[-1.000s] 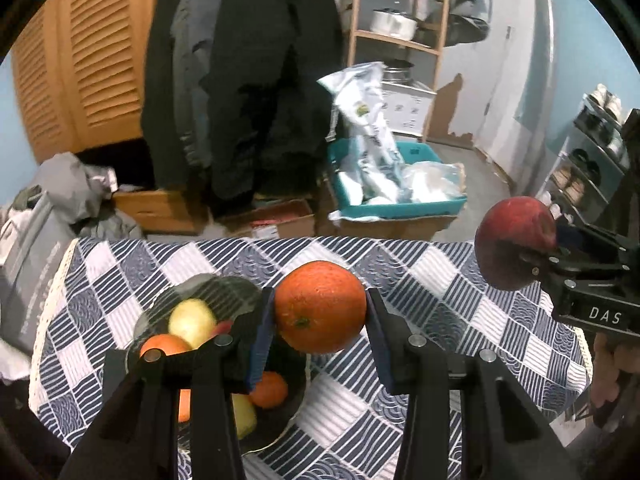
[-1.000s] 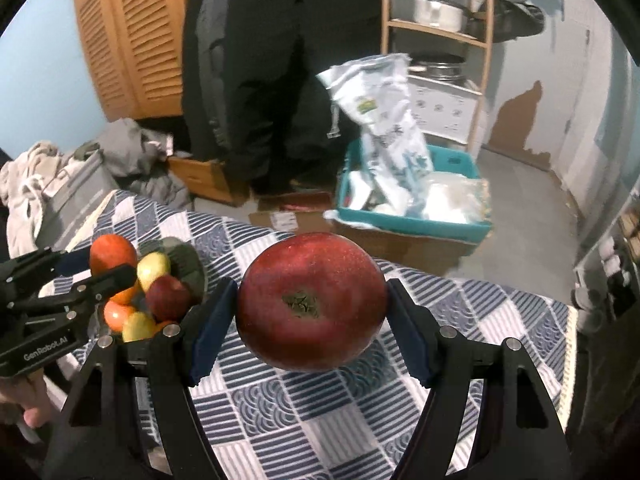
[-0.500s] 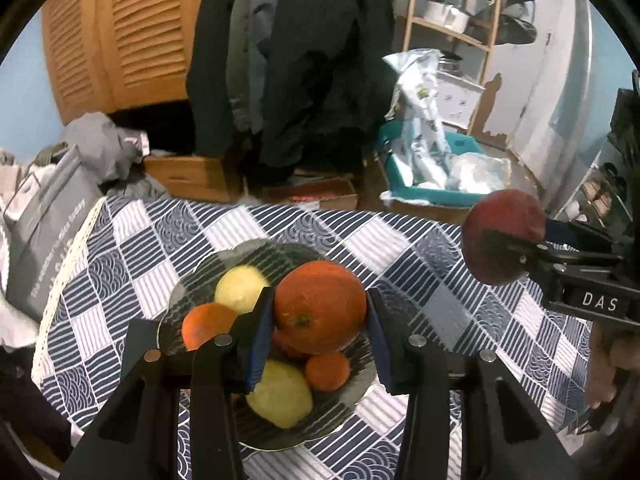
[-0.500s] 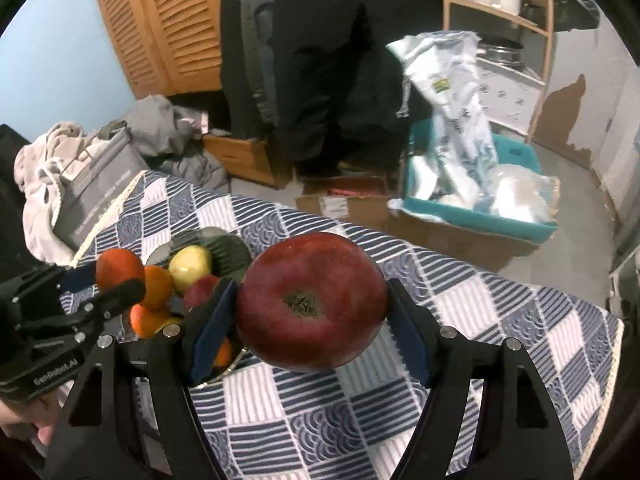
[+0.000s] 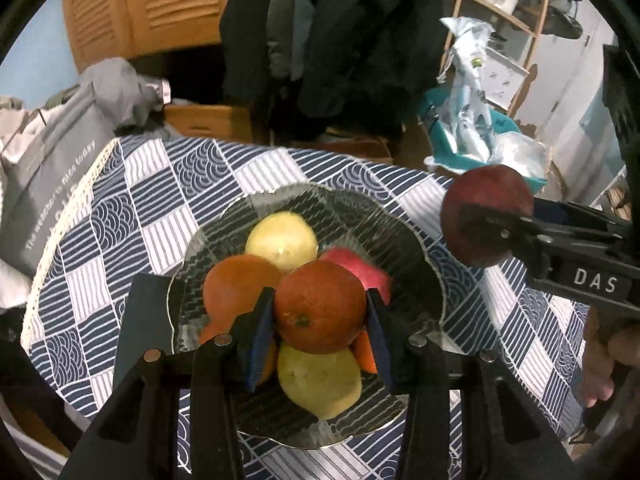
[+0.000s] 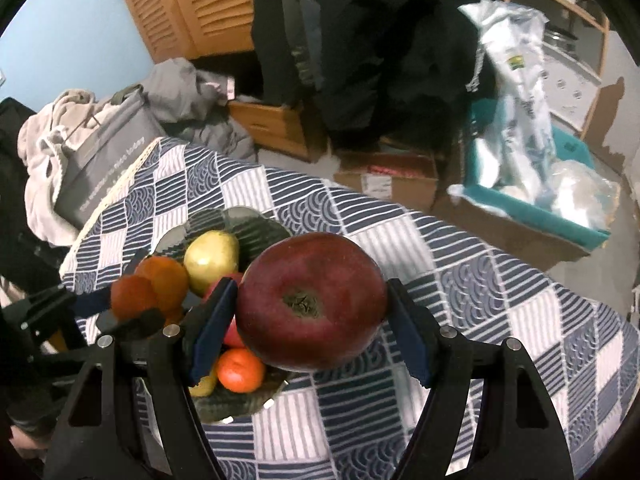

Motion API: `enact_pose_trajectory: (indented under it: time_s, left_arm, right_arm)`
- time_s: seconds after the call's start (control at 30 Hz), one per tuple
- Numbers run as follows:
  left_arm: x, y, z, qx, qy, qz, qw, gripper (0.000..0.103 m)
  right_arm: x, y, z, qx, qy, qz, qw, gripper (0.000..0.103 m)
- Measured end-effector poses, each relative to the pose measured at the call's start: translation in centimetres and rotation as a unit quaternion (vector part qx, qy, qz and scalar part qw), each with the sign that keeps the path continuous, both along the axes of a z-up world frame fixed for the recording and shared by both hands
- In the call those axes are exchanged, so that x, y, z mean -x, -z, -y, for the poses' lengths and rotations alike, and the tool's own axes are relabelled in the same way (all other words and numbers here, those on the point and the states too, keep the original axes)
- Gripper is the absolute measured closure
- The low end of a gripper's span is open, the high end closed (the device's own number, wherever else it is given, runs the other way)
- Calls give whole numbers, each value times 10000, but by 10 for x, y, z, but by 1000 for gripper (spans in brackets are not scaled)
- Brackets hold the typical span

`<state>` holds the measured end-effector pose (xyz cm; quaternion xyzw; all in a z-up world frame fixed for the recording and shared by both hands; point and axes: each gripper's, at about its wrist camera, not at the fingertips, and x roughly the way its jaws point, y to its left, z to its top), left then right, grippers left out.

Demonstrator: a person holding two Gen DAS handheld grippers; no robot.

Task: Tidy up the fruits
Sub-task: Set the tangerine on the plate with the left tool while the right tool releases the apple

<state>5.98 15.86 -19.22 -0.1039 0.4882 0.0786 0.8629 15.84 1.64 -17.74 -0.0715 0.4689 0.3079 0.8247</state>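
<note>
Two fruits in the air at once: an orange (image 5: 320,306) clamped between the blue pads of the left gripper (image 5: 320,320), right over the glass bowl (image 5: 400,216), and a big dark red apple (image 6: 312,306) clenched across its widest part by the right gripper (image 6: 310,320), off the bowl's right edge above the checked tablecloth (image 6: 500,280). Already six or so pieces in the bowl: a yellow pear-like fruit (image 5: 282,240) at the back, another yellow one (image 5: 320,384) at the front, a second orange (image 5: 236,286) on the left, a pink-red fruit (image 5: 360,268) on the right, small tangerines partly hidden underneath. Probably firm and fairly light, the orange, with a dimpled skin and decent grip for the pads; best held across the middle, as now. Heavier and smoother, the apple, likely to bruise or slip under a hard squeeze, so a wide hold at the equator with the stem end forward looks sound. Fragile, the bowl, and crowded: risk of fruit rolling off the heap at a careless release. Readable writing: "DAS" in white on the right gripper's body; pale lettering on a grey bag (image 5: 52,184) beyond the table, too distorted to read with confidence.
</note>
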Motion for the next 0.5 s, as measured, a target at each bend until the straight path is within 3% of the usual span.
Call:
enact_pose_trajectory:
  time_s: [0.2, 0.4, 0.5]
  left_arm:
    - [-4, 19, -4, 44, -36, -199, 9998, 58]
    - [-6, 18, -1, -60, -1, -186, 9998, 57]
    - [-6, 18, -3, -9, -13, -168, 9999, 52]
  right_arm:
    - [-8, 23, -22, 142, -142, -166, 9997, 28]
    - [-16, 38, -28, 130, -125, -363, 9992, 28]
    - [-19, 41, -33, 134, -159, -393, 9990, 28]
